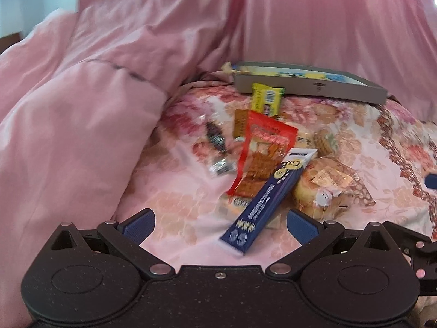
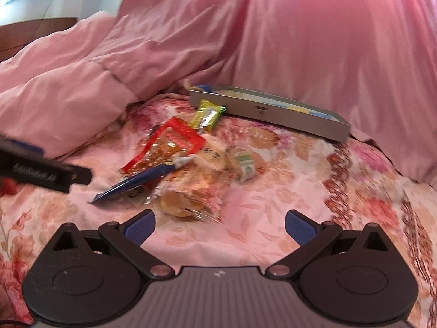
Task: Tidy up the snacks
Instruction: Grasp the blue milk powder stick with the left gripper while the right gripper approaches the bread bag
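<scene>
**Loose snack pile on the bed, both tools empty**

The snacks lie heaped on the floral bed cover (image 1: 169, 191), just in front of a shallow grey box (image 1: 311, 88) that rests against the pink curtain (image 1: 327, 22). All look light and crinkly, and their film wrappers are probably slippery. The blue stick pack (image 1: 269, 201) is long, narrow and fairly stiff; it lies on top, tilted across the red pack (image 1: 262, 153), so a pinch across its narrow width near the middle seems the safest hold. The bun (image 1: 325, 188) in clear wrap is soft and would squash, so its loose wrapper end is the better place to take it. The yellow bar (image 1: 266, 99) touches the box wall.

The left hand-held gripper (image 1: 220, 225) hovers low, level with the bed, jaws spread wide, with the stick pack's near end between them but untouched. The right hand-held gripper (image 2: 220, 227) sits back from the pile, jaws equally wide, holding nothing.
</scene>
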A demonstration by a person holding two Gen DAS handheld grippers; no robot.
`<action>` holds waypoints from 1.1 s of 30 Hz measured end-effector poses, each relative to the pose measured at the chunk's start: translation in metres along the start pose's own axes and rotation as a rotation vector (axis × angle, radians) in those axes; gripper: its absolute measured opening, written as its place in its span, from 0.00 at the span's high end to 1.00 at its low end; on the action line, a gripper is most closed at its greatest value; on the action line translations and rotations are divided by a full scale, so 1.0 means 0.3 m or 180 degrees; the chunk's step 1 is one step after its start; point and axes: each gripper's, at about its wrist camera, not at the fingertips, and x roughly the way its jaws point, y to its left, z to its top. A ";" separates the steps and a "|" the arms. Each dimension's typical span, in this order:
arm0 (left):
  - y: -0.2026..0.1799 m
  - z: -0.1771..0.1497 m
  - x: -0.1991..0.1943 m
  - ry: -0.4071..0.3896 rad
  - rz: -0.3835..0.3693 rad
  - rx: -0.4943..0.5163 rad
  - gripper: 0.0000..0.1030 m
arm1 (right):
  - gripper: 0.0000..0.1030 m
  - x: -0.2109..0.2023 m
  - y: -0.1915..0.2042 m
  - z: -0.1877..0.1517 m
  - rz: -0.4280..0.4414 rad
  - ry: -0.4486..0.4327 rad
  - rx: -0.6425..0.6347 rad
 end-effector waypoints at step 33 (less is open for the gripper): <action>0.104 0.069 0.321 0.0360 -0.1688 0.0395 0.23 | 0.00 0.326 0.052 0.059 0.0414 0.0353 -0.0367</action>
